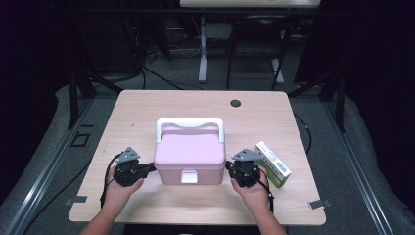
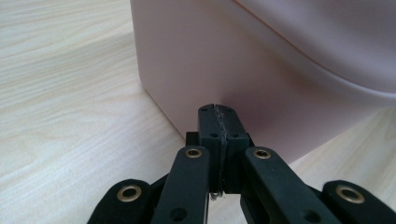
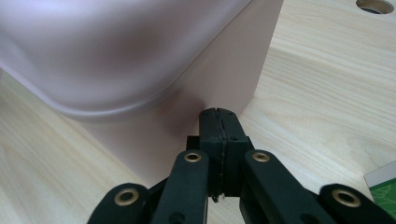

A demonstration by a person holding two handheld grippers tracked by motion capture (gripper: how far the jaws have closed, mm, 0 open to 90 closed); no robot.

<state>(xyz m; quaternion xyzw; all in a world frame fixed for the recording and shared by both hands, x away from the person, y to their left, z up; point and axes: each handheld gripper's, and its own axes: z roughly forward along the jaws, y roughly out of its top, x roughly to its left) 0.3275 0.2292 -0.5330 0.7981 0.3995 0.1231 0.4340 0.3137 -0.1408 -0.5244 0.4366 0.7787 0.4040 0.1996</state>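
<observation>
The pink plastic lidded box with a white carry handle (image 1: 190, 154) stands closed at the middle of the light wood-grain table (image 1: 147, 103), its white front latch (image 1: 189, 176) facing the person. The left tongs (image 1: 149, 168) sit at the box's left wall, the right tongs (image 1: 228, 166) at its right wall, so the box lies directly between them, each pair pointing inward along the box's long axis. Both are about equally near. In the left gripper view the left tongs (image 2: 218, 122) are pressed together with nothing between them, tip at the lower wall (image 2: 224, 60). The right tongs (image 3: 218, 122) are likewise closed and empty. Whether either tip actually touches the wall cannot be settled. A green and white cardboard carton (image 1: 273, 164) lies just right of the right hand (image 1: 252, 188). Judgement: the setup suggests squeezing or shifting the box from both sides.
</observation>
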